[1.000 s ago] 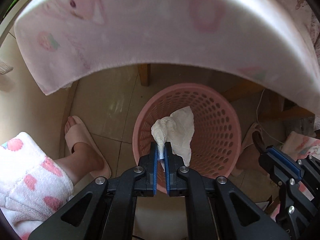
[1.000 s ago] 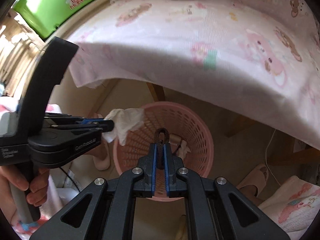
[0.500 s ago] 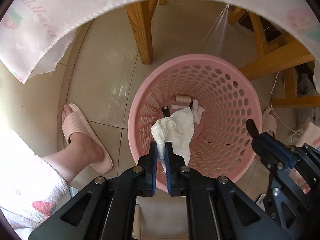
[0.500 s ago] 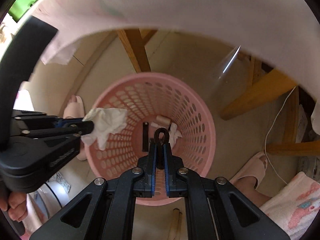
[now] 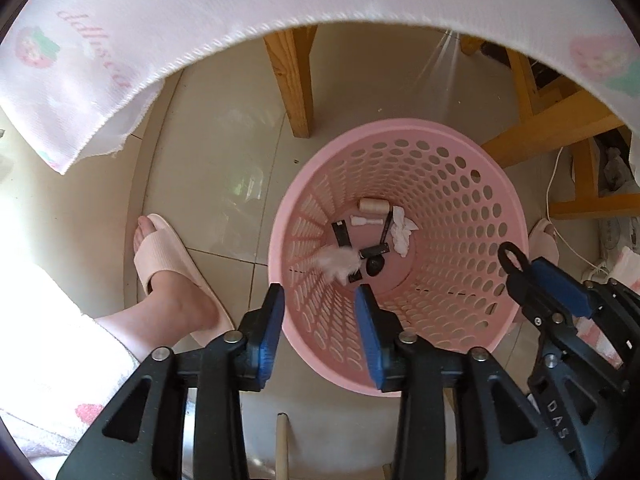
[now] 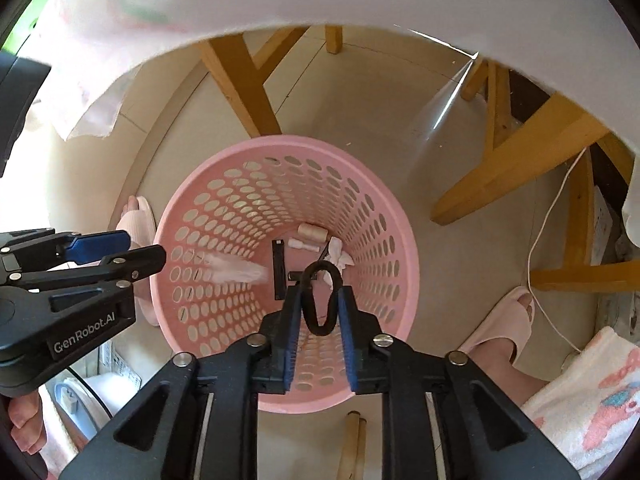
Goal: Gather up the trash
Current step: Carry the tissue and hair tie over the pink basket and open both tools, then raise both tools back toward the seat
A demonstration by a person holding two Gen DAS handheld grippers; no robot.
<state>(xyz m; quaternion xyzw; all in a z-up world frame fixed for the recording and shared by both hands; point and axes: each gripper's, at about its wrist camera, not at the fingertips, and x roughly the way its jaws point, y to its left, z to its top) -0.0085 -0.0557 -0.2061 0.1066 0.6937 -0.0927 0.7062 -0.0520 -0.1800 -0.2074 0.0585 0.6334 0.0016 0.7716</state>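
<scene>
Both views look down into a pink perforated waste basket (image 5: 472, 240) standing on the tiled floor (image 5: 224, 168) under a table draped with a pink printed tablecloth (image 5: 120, 40).

The left hand-held gripper (image 5: 320, 320) hangs over the near left rim of the basket with its blue-padded jaws spread wide and nothing between them. Just beyond it a blurred white tissue (image 5: 338, 262) is inside the basket, apart from the pads; in the right wrist view the same tissue (image 6: 236, 270) shows as a pale streak against the left inner wall.

The right hand-held gripper (image 6: 319, 308) is above the basket's near side. A dark metal loop (image 6: 320, 300) sits between its pads, which are parted; whether they press on it cannot be told.

On the basket floor lie a cream thread spool (image 5: 372, 205), a crumpled white tissue (image 5: 402, 232) and some small black pieces (image 5: 374, 254). A foot in a pink slipper (image 5: 168, 264) stands left of the basket.
</scene>
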